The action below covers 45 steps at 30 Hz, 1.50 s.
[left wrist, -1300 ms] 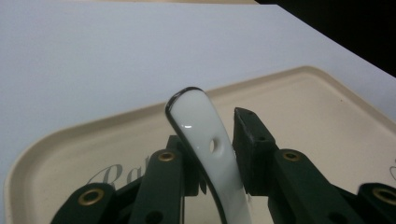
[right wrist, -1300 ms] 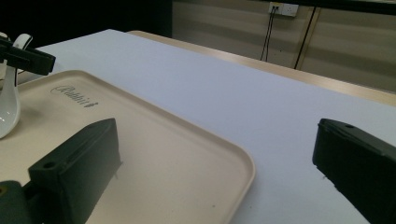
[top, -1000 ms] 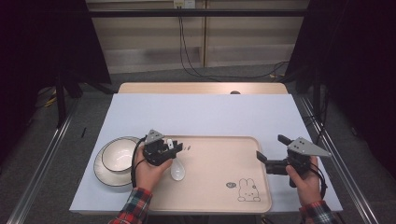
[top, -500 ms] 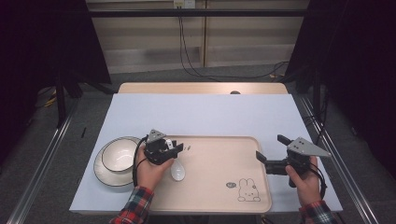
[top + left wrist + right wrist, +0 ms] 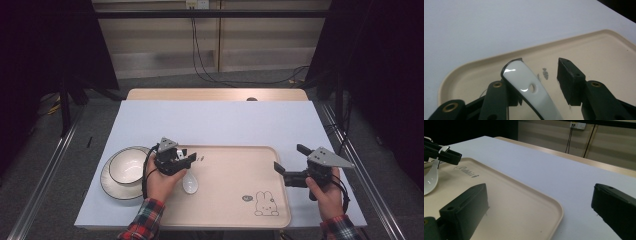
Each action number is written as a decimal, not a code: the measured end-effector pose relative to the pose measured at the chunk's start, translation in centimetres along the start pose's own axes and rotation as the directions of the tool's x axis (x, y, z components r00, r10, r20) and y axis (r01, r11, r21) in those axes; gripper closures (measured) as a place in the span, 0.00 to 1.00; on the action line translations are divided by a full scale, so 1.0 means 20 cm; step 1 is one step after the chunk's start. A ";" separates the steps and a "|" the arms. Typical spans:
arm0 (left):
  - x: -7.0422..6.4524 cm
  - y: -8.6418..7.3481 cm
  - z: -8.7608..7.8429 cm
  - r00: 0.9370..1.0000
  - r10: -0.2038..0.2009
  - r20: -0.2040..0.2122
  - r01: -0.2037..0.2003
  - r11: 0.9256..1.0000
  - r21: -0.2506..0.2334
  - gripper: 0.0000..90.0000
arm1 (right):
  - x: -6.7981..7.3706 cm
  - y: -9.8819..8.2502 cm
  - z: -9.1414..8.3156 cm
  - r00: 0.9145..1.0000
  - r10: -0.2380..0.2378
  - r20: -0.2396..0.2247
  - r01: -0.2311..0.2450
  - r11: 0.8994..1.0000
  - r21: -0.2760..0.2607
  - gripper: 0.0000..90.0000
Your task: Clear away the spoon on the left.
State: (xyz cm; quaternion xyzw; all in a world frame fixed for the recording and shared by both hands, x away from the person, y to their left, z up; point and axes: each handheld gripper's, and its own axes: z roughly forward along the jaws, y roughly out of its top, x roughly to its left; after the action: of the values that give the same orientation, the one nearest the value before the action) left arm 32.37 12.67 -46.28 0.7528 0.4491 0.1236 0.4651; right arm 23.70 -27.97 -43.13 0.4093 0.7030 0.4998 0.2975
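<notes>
The left tool [image 5: 191,159] stands over the left part of the beige tray [image 5: 235,210], and its jaws have just been opening. In the left gripper view the handle of the white spoon [image 5: 531,87] lies between them: it leans on the left jaw, while a clear gap separates it from the right jaw, so the pads no longer press on it. The bowl of the spoon [image 5: 190,183] rests on the tray floor, just below this tool on the person's side. The long axis of the spoon runs from the bowl up and away toward the far rim of the tray, with the handle end raised between the jaws.

The left hand is much nearer to the spoon. The right tool [image 5: 289,162] waits with jaws wide and nothing in them, well apart, at the right edge of the tray. The white bowl on its plate [image 5: 126,166] stands on the bench, just beside the left hand.

The spoon seems to be in the moment of release onto the tray; probably the left tool must draw back along the handle without catching it
</notes>
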 end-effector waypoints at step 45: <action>-0.02 0.03 0.12 1.000 0.019 -0.018 -0.017 0.997 0.072 0.27 | -0.02 -0.02 -0.04 1.000 0.002 0.015 -0.002 1.000 0.012 0.01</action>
State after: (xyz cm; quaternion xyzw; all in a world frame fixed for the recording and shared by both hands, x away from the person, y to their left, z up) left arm 34.03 10.82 -46.96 0.7719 0.4509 0.1186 0.4322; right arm 23.14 -28.65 -43.22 0.4157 0.7031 0.4929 0.3000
